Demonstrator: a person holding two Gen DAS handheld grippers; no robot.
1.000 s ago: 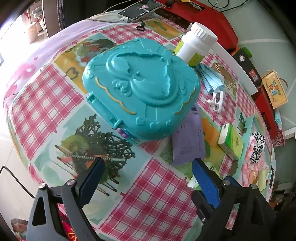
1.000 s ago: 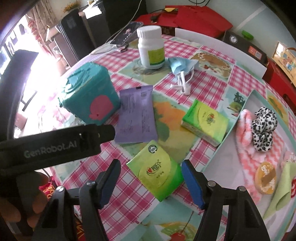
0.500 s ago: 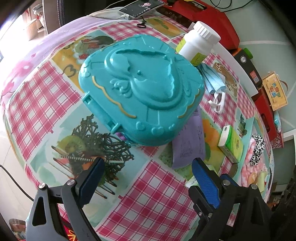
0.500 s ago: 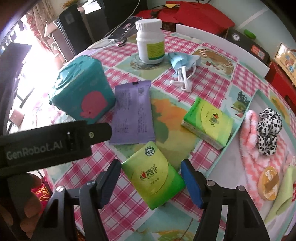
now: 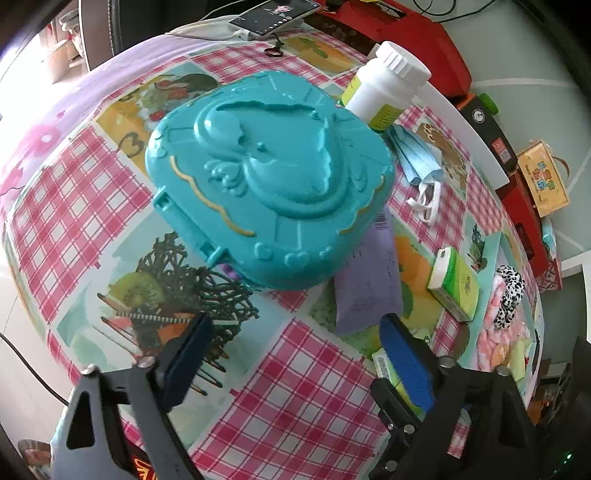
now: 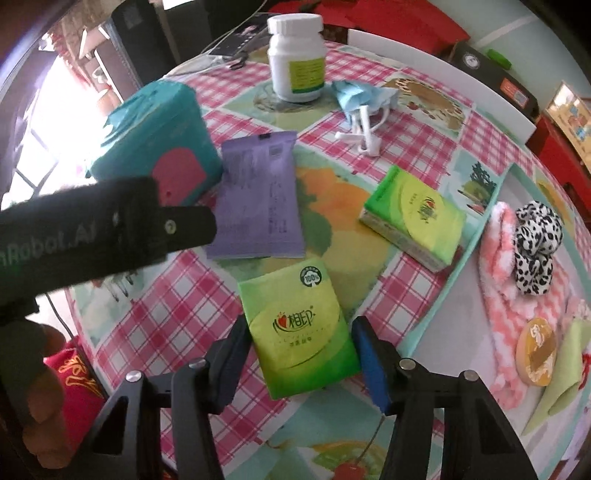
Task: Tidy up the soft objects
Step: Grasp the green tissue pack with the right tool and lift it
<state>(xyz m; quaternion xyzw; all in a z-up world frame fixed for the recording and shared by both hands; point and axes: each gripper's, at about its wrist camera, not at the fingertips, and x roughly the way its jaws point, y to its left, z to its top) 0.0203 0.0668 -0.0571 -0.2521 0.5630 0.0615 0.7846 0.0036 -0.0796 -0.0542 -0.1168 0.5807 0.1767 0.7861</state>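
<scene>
A green tissue pack [image 6: 299,332] lies flat on the checked tablecloth, between the fingers of my right gripper [image 6: 301,354]. Its jaws are closing, and the pads stand close to the pack's two long sides without clearly pressing. A second green tissue pack [image 6: 413,218] [image 5: 456,284] lies beside the teal tray [image 6: 476,236], which holds a pink fluffy cloth [image 6: 498,266] and a leopard scrunchie [image 6: 535,251]. My left gripper [image 5: 293,328] hovers over bare cloth in front of a teal heart-embossed case [image 5: 269,177]. Its jaws are closing a little and hold nothing.
A purple packet [image 6: 258,199] lies partly under the case's edge. A white bottle [image 6: 295,62] and a blue face mask [image 6: 354,96] sit further back. The left tool's black body [image 6: 110,229] and a hand [image 6: 37,369] fill the right view's left side. A phone [image 5: 273,14] lies at the far edge.
My right gripper's jaws have narrowed and come down around the green tissue pack, which now sits between the pads. The left gripper's jaws narrowed slightly; it has hardly moved.
</scene>
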